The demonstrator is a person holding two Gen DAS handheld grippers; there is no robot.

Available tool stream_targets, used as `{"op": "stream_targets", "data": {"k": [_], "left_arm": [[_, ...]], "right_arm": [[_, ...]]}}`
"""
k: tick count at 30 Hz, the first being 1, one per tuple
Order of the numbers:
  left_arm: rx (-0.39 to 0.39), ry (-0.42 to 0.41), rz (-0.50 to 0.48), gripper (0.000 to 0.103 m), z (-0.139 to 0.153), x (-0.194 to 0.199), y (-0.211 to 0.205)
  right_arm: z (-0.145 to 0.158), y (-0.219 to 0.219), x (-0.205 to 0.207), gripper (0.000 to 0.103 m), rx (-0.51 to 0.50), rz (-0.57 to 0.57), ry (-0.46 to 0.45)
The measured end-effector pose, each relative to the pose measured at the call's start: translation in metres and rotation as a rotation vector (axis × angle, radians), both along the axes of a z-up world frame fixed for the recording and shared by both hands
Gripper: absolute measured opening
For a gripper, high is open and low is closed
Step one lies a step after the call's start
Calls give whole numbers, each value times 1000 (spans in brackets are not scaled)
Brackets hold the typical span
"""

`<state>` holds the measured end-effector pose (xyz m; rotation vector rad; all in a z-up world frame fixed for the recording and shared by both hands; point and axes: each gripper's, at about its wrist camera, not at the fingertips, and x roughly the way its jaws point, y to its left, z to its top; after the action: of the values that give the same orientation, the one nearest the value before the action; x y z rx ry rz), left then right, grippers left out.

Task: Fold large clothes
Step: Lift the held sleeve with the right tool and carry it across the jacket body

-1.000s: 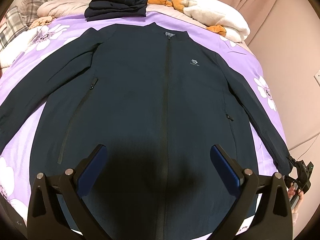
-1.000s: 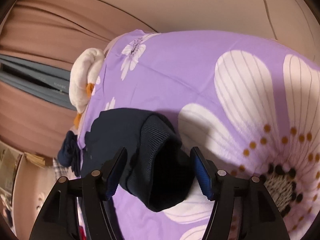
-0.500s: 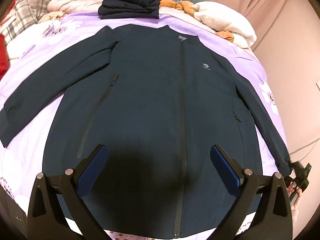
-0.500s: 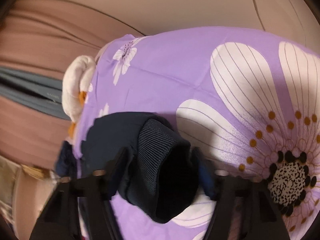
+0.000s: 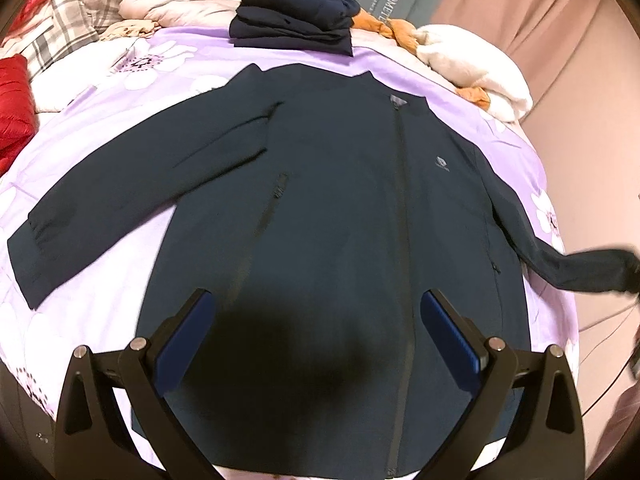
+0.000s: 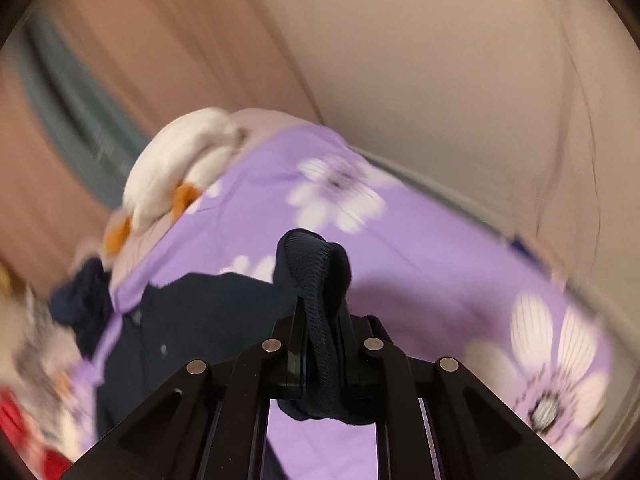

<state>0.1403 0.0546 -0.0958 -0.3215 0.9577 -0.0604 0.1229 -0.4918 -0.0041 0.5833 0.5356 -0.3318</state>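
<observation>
A dark navy zip jacket (image 5: 340, 200) lies face up and spread flat on a purple floral bedcover (image 5: 100, 292). Its left sleeve (image 5: 120, 200) lies stretched out on the cover. My left gripper (image 5: 316, 332) hovers open above the jacket's lower front, with nothing between its blue pads (image 5: 184, 336). The right sleeve (image 5: 580, 270) is lifted off the bed at the right edge. In the right wrist view my right gripper (image 6: 322, 332) has its jaws closing on the ribbed cuff (image 6: 320, 276), which is pinched between them and bulges above the tips.
A stack of folded navy clothes (image 5: 296, 20) sits at the head of the bed. Beside it lies a white and orange plush item (image 5: 476, 68). A red garment (image 5: 12, 108) and plaid pillows (image 5: 60, 28) lie at the left. A beige wall (image 5: 592, 120) borders the right side.
My right gripper went from open around the cuff to pinching it, then rose and rolled, lifting the sleeve end off the bed. The left gripper drifted sideways, bringing the left sleeve into view.
</observation>
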Motion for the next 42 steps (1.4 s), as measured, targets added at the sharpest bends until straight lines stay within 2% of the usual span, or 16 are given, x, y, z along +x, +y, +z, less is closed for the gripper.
{"op": "stream_targets", "data": {"k": [2,4,8,10,15,19,21,22,24,26,29,31,34,38,40,42], "left_arm": [[-6,-4,-2,103,-2,4,8],[-10,-1,-5,103,-5,10,18],[-6,-1,11,103,-10,21,39],[-1,-2,28,103,-15,25,52],[-5,22,61,103,-31,38,85],[28,43,75,103,-46,52,99],[7,59,69,103,-54,58,105],[-2,64,67,103,-57,60,107],[-36,78,54,103,-64,65,108],[-91,87,39,103,-68,71,106],[-206,98,3,103,-67,81,98],[-275,88,-15,103,-61,88,93],[-307,65,-4,103,-49,97,89],[-362,75,21,103,-42,121,86],[-437,93,28,103,-48,134,85],[-455,91,34,102,-49,147,81]], "right_arm": [[45,55,24,12,-192,49,22],[70,110,46,12,-344,98,38],[88,232,98,12,-594,234,78],[76,301,129,12,-699,318,113],[7,454,184,12,-919,532,209],[-62,535,212,13,-991,705,298],[-102,556,222,25,-1004,783,363],[-116,560,222,30,-1007,819,367],[-126,562,222,62,-997,858,318],[-118,549,210,74,-939,904,237],[-97,537,197,74,-839,969,165],[-76,503,180,74,-696,1013,96],[-53,449,160,76,-485,1015,17],[-60,337,162,78,-193,841,18],[-75,297,166,78,-124,744,63],[-94,264,165,78,-66,653,102]]}}
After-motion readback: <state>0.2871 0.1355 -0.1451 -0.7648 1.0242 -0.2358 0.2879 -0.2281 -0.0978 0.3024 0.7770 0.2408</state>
